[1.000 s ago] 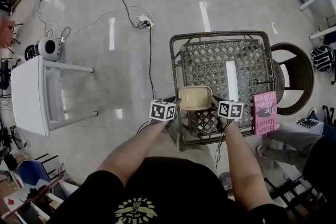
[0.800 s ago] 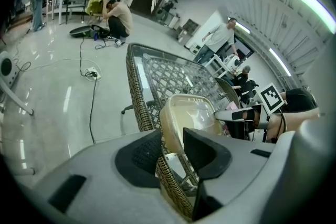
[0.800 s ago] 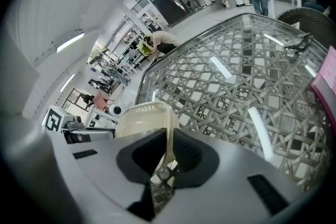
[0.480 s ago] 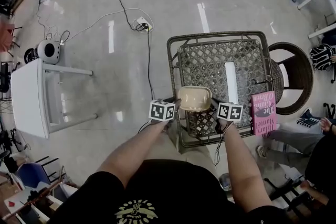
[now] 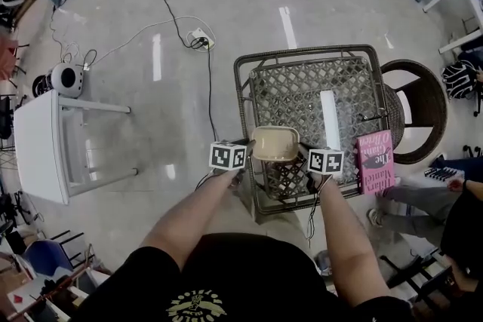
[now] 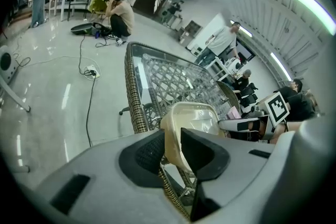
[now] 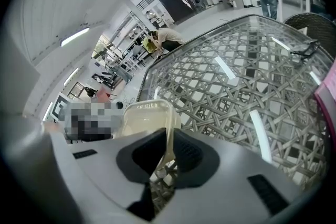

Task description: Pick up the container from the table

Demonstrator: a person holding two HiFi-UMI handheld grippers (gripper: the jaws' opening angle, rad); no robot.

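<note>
My left claw has just been closing on the container wall, apparently pinching it; my right claw clamps the opposite rim. Both slant down over the worktop edge.

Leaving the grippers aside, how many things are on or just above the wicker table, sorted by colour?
Beige container: 1
Pink book: 1
Black small object: 1
Total: 3
</note>
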